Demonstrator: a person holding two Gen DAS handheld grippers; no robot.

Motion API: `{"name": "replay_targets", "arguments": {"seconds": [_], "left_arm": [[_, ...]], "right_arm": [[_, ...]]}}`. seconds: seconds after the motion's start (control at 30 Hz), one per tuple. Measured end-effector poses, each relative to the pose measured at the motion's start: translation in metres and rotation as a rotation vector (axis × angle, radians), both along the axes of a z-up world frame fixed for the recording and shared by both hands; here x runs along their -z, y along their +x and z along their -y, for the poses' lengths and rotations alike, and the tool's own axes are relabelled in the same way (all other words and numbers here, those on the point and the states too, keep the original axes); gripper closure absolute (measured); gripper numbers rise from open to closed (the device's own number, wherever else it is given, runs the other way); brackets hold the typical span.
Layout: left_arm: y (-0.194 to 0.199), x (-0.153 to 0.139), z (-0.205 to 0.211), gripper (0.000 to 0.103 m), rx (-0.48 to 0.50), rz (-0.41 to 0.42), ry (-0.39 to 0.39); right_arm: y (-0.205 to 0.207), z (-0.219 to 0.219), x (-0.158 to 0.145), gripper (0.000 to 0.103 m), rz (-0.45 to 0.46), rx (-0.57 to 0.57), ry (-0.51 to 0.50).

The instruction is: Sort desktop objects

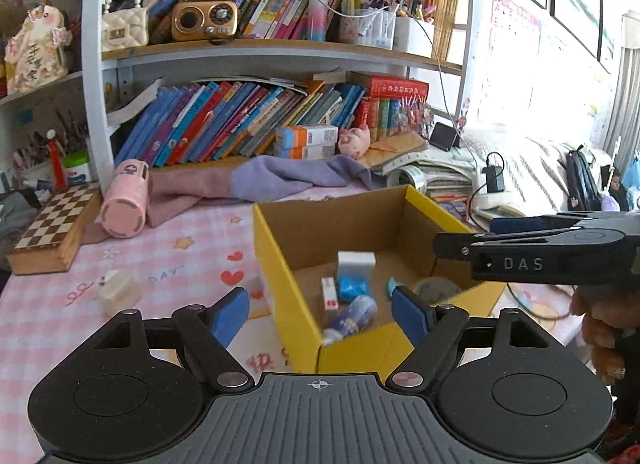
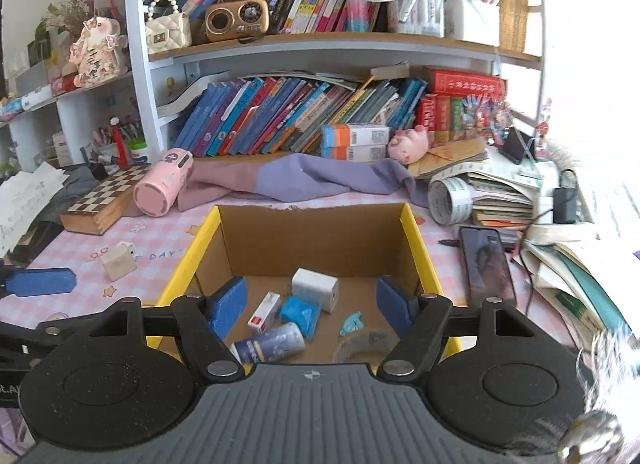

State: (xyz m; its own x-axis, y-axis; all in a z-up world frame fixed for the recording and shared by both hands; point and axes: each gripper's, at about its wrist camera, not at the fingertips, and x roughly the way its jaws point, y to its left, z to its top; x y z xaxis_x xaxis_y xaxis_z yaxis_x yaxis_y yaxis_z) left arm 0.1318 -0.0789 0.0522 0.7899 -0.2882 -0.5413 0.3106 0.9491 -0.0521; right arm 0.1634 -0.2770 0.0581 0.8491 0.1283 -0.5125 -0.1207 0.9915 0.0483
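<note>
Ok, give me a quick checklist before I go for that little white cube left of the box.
1. Left gripper empty and open: ok.
2. Right gripper empty and open: ok.
3. White cube lies free on the mat, nothing on top: ok.
4. Box has room beside the charger and bottle: ok.
5. Phone clear of the path, right of the box: ok.
6. What the cube is, and its grip faces: cannot tell.

From my screens, daylight floods in from right of the bookshelf (image 1: 280, 51), blowing that side out to white glare in both views. Fisheye bending curves its uprights toward the edges, and things inside the yellow box (image 2: 416, 248) look slightly motion-smeared.
</note>
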Motion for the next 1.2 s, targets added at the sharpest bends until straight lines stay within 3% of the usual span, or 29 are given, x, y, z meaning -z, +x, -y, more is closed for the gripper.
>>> {"name": "replay_targets", "arguments": {"seconds": [0.2,0.4,0.57,1.2], "left_arm": [[-0.030,0.005,-0.027,0.017,-0.034,-0.016,0.037],[-0.043,0.011,-0.059,0.016,-0.085,-0.053,-0.008],[-0.054,0.013,-0.067,0.016,-0.059,-0.048,-0.016],[-0.074,0.019,-0.086,0.015,-0.040,-0.058,-0.010]], "right_arm": [[-0.039,-0.017,0.003,0.032,0.018,0.059,-0.012],[-0.076,-0.029,0.013,0.031,0.001,0.119,-0.028],[-0.098,-0.033,0.019,0.030,-0.009,0.173,-0.035],[-0.116,-0.057,0.029,0.027,-0.080,0.184,-0.029]]}}
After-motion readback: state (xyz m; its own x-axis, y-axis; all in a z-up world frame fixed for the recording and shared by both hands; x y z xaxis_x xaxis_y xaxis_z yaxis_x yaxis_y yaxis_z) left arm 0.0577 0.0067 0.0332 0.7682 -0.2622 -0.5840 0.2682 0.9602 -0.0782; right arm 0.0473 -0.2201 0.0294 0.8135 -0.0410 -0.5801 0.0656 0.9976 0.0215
